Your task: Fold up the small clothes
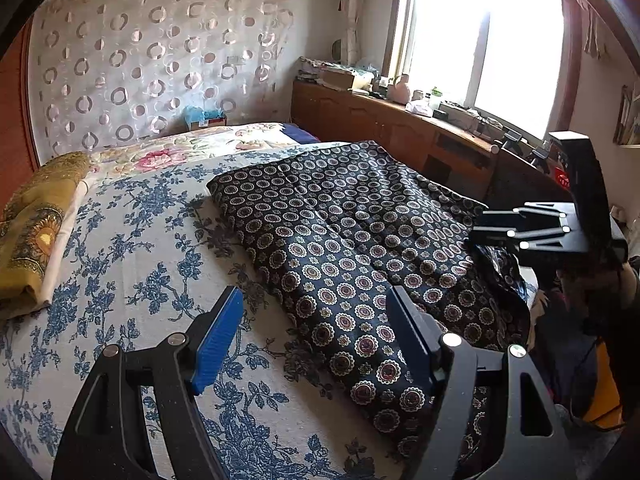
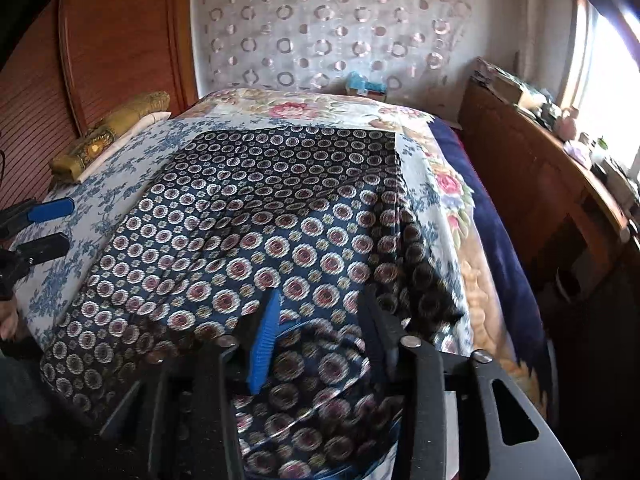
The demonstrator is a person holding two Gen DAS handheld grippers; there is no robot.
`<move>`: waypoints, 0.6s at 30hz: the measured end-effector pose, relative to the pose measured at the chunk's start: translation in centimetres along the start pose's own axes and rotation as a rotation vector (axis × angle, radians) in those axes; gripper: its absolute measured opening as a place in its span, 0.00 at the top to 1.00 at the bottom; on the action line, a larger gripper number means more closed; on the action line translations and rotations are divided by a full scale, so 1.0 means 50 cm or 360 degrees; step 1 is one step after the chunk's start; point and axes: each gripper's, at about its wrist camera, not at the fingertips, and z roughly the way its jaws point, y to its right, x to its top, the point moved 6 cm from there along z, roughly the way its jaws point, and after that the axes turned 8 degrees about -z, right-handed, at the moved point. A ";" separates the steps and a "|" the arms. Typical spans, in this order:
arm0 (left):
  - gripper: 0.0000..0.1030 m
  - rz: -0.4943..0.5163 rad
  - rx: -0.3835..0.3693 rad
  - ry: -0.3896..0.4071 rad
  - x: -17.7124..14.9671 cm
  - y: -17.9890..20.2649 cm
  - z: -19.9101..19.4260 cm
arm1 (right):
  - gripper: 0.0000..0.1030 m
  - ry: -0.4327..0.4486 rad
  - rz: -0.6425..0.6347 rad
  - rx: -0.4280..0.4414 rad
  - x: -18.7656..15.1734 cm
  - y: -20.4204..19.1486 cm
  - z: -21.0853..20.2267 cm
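Across the centre of the bed point(image 1: 132, 248), the patterned garment point(image 1: 340, 240) lies partly folded, near hem bunched, left gripper point(image 1: 316, 332) fingers wide and empty, right gripper point(image 2: 320, 324) fingers half-open, gripping nothing.

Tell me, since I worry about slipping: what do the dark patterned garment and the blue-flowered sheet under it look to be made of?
Dark patterned garment: looks like a thin, smooth woven cloth, perhaps silky or synthetic; it shows a faint sheen and drapes in soft, limp folds. Blue-flowered sheet: looks like matte cotton-type cloth; its surface is dull and slightly grainy, with no shine. Neither can be told for sure from looks.
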 end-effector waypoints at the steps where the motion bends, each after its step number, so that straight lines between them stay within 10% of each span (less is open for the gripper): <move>1: 0.28 -0.0001 -0.0002 -0.0002 -0.001 0.000 0.000 | 0.56 -0.0007 -0.0004 0.0000 0.001 -0.013 -0.007; 18: 0.28 0.0026 -0.0010 -0.0067 -0.015 0.013 0.020 | 0.56 -0.0213 0.0048 -0.0315 -0.118 0.079 -0.073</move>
